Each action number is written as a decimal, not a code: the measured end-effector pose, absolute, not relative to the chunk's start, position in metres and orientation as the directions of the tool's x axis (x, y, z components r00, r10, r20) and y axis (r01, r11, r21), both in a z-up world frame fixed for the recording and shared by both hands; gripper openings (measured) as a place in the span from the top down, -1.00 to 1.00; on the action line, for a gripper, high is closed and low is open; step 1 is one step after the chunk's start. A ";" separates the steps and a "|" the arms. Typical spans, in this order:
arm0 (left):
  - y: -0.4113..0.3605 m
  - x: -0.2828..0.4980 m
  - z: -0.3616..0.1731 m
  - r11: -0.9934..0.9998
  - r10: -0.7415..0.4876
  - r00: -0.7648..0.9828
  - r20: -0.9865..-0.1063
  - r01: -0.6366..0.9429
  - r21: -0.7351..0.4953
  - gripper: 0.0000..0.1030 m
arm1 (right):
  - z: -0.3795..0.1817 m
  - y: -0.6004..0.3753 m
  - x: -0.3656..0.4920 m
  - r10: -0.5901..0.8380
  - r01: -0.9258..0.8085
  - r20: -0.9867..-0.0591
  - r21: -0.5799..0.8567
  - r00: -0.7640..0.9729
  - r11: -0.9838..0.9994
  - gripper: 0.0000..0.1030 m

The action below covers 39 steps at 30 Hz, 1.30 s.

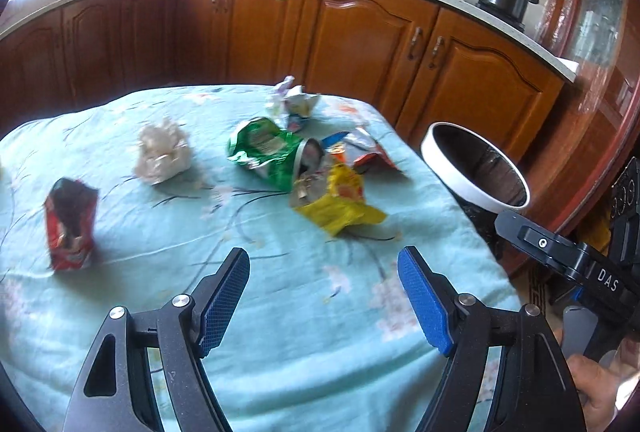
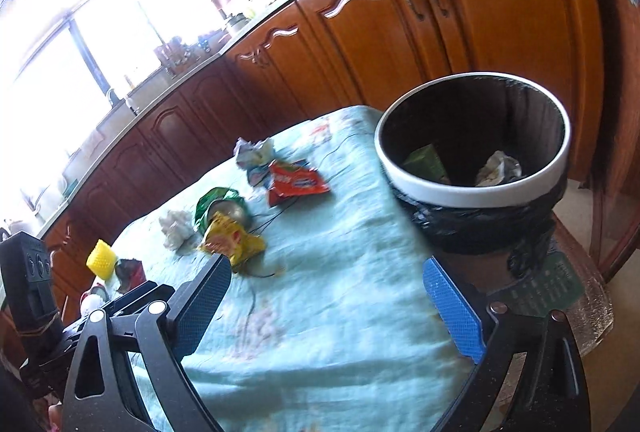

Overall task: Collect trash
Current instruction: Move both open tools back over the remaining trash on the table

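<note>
Left gripper (image 1: 323, 274) hangs over the near part of the table with its blue-padded jaws spread wide and nothing between them. Right gripper (image 2: 326, 280) is spread wider still, also empty, above the near right edge of the pale turquoise floral tablecloth (image 1: 280, 312).

Out on the cloth, the trash is scattered. At far left stands a red and dark snack packet (image 1: 71, 224), upright and open at the top. To its right, farther back, sits a crumpled white paper wad (image 1: 162, 153). In the middle lies a green foil snack bag (image 1: 266, 155), mouth open, silver lining showing. Touching its right side is a yellow crinkled wrapper (image 1: 340, 201), nearest of the central heap. Just behind that, a red, white and blue flat wrapper (image 1: 360, 151) lies toward the right edge. At the far end, a pale crumpled wrapper cluster (image 1: 294, 101) rests near the table's back edge.

Off the right side of the table stands the round white-rimmed bin with a black liner (image 2: 472, 191), well apart from the heap. Inside it, the right wrist view shows a green carton (image 2: 424, 159) and a crumpled pale wrapper (image 2: 498, 167).

At the near left in that view, a yellow ribbed cup-like object (image 2: 102, 258) stands beside the red packet; both are blurred.
</note>
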<state>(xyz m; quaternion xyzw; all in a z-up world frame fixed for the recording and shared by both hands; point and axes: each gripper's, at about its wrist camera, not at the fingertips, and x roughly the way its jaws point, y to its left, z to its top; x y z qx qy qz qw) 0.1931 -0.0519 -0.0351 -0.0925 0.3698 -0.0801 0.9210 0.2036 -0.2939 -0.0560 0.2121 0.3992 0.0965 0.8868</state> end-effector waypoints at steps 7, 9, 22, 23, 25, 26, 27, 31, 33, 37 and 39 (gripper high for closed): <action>-0.020 0.176 -0.036 0.966 -0.180 0.715 -0.676 0.000 -0.258 -0.48 | -0.061 -0.259 0.203 0.385 -0.057 -0.680 0.452 0.623 0.890 -0.91; -0.011 0.171 -0.035 0.963 -0.175 0.718 -0.673 -0.017 -0.268 -0.48 | -0.062 -0.251 0.204 0.394 -0.069 -0.684 0.451 0.614 0.890 -0.91; 0.028 0.160 -0.031 0.952 -0.133 0.735 -0.665 -0.092 -0.292 -0.48 | -0.060 -0.215 0.214 0.425 -0.134 -0.696 0.433 0.579 0.891 -0.91; 0.030 0.159 -0.030 0.952 -0.126 0.737 -0.664 -0.098 -0.289 -0.48 | -0.061 -0.212 0.215 0.427 -0.138 -0.697 0.432 0.576 0.891 -0.91; 0.037 0.157 -0.028 0.951 -0.107 0.741 -0.663 -0.119 -0.286 -0.48 | -0.061 -0.207 0.217 0.431 -0.145 -0.698 0.432 0.572 0.890 -0.91; 0.041 0.155 -0.027 0.949 -0.099 0.744 -0.660 -0.128 -0.288 -0.49 | -0.061 -0.205 0.219 0.433 -0.149 -0.698 0.430 0.571 0.890 -0.91; 0.046 0.154 -0.026 0.948 -0.088 0.748 -0.658 -0.141 -0.287 -0.52 | -0.061 -0.204 0.220 0.435 -0.153 -0.698 0.430 0.570 0.890 -0.91; 0.061 0.156 -0.022 0.943 -0.029 0.756 -0.654 -0.197 -0.269 -0.58 | -0.062 -0.198 0.229 0.437 -0.160 -0.701 0.426 0.564 0.890 -0.91; 0.068 0.158 -0.022 0.940 0.006 0.750 -0.662 -0.231 -0.253 -0.61 | -0.062 -0.197 0.233 0.438 -0.162 -0.701 0.426 0.563 0.890 -0.91; 0.078 0.175 -0.030 0.932 0.045 0.727 -0.685 -0.277 -0.232 -0.62 | -0.063 -0.193 0.244 0.431 -0.167 -0.701 0.415 0.568 0.894 -0.91; 0.081 0.188 -0.039 0.933 0.060 0.705 -0.707 -0.292 -0.212 -0.62 | -0.065 -0.191 0.250 0.429 -0.165 -0.703 0.413 0.567 0.896 -0.91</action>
